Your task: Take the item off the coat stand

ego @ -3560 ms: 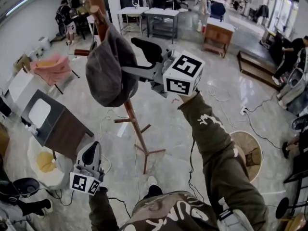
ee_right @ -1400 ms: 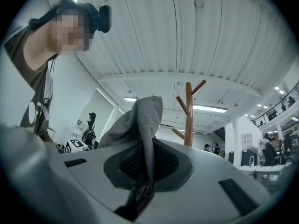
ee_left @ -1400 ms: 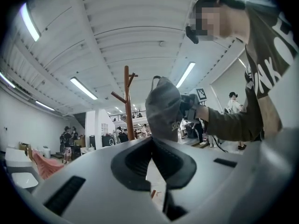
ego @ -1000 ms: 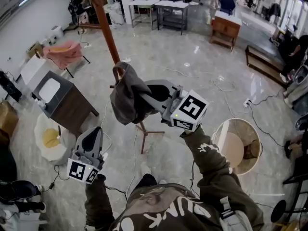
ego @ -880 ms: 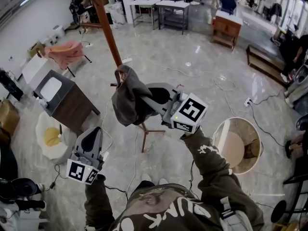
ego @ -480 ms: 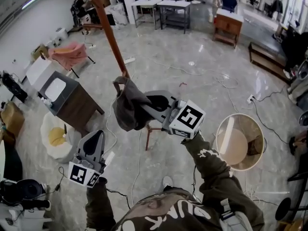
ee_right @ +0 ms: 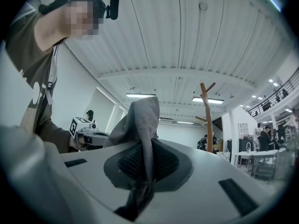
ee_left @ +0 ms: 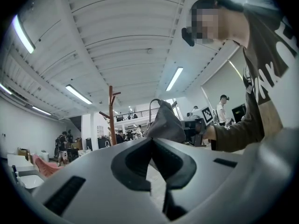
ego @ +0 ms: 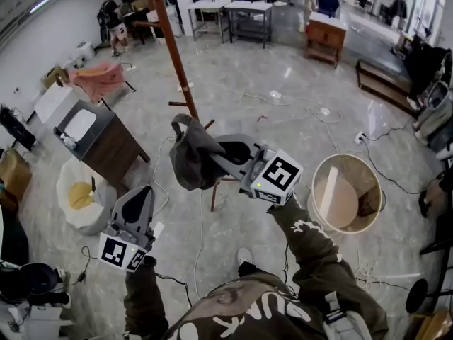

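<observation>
Nearest are two grippers. The left gripper [ego: 139, 198] is hanging low, its jaws pressed together on nothing. The right gripper [ego: 216, 158] is clamping one soft grey cap [ego: 185, 163] by a fold of cloth — the cap is drooping in the air, clear of the single slim wooden coat stand [ego: 175, 52] behind it. To the right one round tan basket [ego: 316, 183] is standing; beyond, glossy marble floor [ego: 283, 98] is lying open — wide room.
</observation>
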The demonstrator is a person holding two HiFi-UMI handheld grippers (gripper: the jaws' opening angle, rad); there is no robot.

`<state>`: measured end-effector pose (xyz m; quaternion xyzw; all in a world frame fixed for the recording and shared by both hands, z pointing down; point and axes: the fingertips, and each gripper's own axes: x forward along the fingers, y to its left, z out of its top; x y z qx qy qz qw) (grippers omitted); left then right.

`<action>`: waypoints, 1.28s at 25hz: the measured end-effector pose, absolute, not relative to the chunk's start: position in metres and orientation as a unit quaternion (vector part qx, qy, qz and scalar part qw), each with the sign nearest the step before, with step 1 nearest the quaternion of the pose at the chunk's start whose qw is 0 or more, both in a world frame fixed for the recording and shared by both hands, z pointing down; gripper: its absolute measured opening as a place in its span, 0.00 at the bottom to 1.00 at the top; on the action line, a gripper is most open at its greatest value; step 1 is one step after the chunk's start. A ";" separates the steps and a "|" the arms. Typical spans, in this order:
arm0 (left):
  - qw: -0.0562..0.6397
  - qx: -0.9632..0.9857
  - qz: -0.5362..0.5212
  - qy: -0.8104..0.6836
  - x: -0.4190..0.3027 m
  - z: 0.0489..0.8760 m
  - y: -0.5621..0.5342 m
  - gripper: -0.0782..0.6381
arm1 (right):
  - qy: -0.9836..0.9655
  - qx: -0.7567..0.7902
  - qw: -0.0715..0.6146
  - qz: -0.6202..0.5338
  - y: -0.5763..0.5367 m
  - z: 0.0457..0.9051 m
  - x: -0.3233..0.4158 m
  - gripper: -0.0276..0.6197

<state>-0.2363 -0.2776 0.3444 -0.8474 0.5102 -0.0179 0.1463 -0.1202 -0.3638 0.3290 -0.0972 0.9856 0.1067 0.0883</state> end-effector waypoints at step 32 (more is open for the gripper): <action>0.147 -0.861 0.016 0.487 -0.228 0.333 -0.010 0.11 | 0.980 -0.172 0.060 0.080 -0.072 0.371 -0.082 0.09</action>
